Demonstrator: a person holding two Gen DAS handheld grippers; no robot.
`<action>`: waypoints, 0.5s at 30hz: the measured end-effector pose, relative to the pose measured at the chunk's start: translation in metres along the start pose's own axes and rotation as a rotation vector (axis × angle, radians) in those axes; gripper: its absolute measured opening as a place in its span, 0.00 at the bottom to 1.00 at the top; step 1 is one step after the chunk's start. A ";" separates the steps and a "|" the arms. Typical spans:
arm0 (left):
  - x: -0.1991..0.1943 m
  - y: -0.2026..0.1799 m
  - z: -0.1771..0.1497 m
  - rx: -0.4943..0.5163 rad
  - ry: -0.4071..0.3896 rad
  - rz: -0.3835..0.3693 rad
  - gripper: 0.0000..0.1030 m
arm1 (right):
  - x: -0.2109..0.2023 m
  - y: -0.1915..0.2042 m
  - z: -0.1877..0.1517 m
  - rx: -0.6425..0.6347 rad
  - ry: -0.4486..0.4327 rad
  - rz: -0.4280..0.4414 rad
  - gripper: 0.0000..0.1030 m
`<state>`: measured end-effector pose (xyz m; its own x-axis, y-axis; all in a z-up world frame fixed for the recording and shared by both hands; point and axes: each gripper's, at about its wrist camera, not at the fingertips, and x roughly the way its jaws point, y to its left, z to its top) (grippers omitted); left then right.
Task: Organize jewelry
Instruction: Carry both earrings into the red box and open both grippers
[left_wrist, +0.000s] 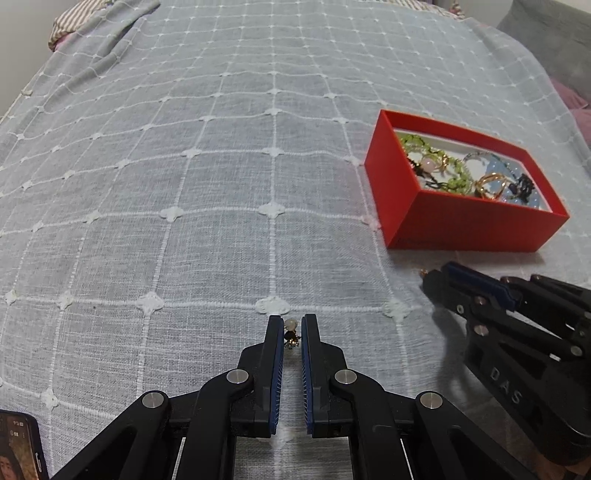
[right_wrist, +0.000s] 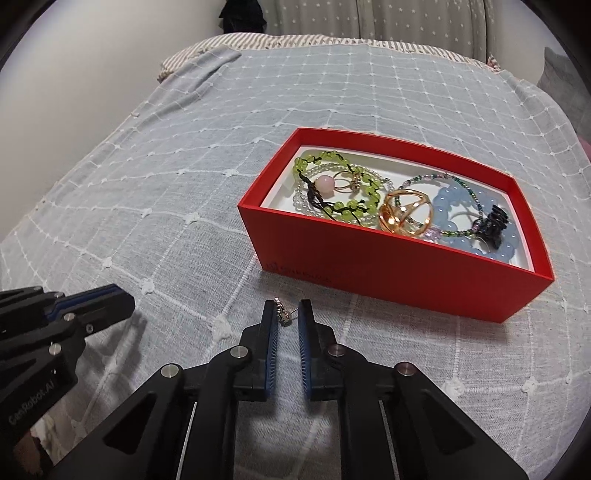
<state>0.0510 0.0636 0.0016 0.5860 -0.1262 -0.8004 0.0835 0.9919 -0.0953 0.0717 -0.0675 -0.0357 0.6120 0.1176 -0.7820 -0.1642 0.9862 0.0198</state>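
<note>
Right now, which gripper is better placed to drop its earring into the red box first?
Probably the right gripper. Its small metal earring sits between the fingertips just in front of the red box, with the near wall close ahead. The left gripper, with the pearl earring, sits farther back and off to the box's side.

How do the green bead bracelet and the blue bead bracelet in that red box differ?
The green bead bracelet has small lime beads laced with black cord; the blue bead bracelet has bigger, pale, glassy beads. Green lies at the box's left end, blue at its right. Both lie flat inside the red box.
</note>
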 end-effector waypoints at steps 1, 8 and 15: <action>0.000 -0.001 0.000 0.000 -0.001 0.000 0.04 | -0.002 -0.002 -0.001 0.001 0.000 0.001 0.12; -0.002 -0.006 0.002 -0.001 -0.006 -0.004 0.04 | -0.019 -0.016 -0.008 0.012 0.001 0.000 0.11; -0.006 -0.020 0.010 -0.005 -0.021 -0.022 0.04 | -0.041 -0.036 -0.015 0.021 -0.010 0.004 0.11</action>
<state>0.0538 0.0442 0.0137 0.6012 -0.1486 -0.7851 0.0932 0.9889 -0.1158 0.0410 -0.1101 -0.0142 0.6188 0.1226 -0.7760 -0.1506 0.9879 0.0360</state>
